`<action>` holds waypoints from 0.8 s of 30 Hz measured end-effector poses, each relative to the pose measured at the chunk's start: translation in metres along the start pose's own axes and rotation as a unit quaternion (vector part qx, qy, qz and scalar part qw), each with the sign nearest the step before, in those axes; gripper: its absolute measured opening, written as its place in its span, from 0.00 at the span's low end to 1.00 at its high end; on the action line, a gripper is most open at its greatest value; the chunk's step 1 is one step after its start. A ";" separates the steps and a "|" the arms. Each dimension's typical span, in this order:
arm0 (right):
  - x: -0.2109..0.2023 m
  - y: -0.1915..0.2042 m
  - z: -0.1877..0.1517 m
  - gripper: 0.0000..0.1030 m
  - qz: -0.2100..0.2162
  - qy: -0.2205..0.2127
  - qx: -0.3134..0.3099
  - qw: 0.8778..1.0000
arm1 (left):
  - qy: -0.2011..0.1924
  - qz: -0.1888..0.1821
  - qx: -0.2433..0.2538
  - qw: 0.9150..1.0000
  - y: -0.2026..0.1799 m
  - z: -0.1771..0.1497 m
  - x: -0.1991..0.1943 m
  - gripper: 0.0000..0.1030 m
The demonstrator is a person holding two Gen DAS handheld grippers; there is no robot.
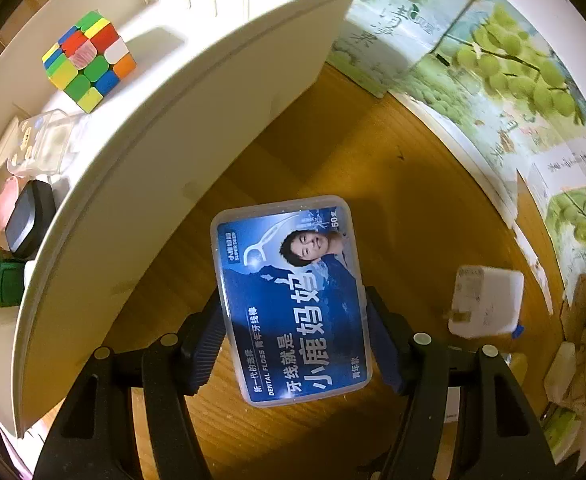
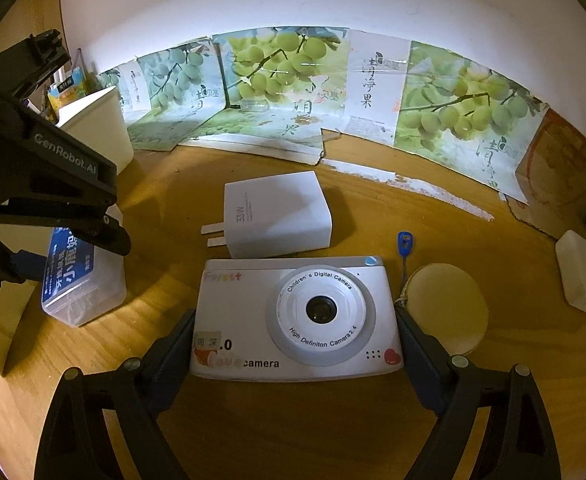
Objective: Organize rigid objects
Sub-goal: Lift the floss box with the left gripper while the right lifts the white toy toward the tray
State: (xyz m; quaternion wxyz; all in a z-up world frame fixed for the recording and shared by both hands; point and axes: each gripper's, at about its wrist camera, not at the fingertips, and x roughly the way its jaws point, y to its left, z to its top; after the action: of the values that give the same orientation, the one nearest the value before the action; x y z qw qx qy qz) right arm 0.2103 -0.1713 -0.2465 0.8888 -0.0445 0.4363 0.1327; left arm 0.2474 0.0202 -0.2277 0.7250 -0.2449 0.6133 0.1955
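Note:
My left gripper (image 1: 293,344) is shut on a clear dental floss box with a blue label (image 1: 291,300), held above the wooden table beside the white organizer shelf (image 1: 165,128). The box and left gripper also show at the left of the right wrist view (image 2: 81,280). My right gripper (image 2: 297,336) is shut on a white children's digital camera (image 2: 297,320) at the table. A white 33W charger (image 2: 277,216) lies just beyond the camera; it also shows in the left wrist view (image 1: 485,304).
The shelf holds a Rubik's cube (image 1: 89,60), a clear case (image 1: 45,144), a black case (image 1: 29,220) and a green box (image 1: 3,278). Grape-print cartons (image 2: 293,80) line the back wall. A round wooden disc (image 2: 445,308) and a white block (image 2: 585,276) lie to the right.

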 end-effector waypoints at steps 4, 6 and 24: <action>-0.003 -0.002 0.000 0.89 0.004 -0.002 0.009 1.000 | -0.012 -0.001 0.020 1.000 -0.005 -0.004 -0.010 0.66; -0.008 -0.002 -0.001 0.89 0.003 -0.007 0.009 1.000 | -0.022 -0.002 0.030 0.999 -0.007 -0.009 -0.019 0.66; -0.074 -0.006 0.008 0.89 -0.010 -0.075 0.027 0.997 | -0.119 -0.025 0.135 0.983 -0.011 -0.054 -0.121 0.66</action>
State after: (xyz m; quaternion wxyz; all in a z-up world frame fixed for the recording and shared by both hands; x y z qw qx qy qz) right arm 0.1745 -0.1904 -0.1836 0.9211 -0.0145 0.3718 0.1145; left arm 0.1904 -0.0184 -0.1142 0.8237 -0.1353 0.5373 0.1208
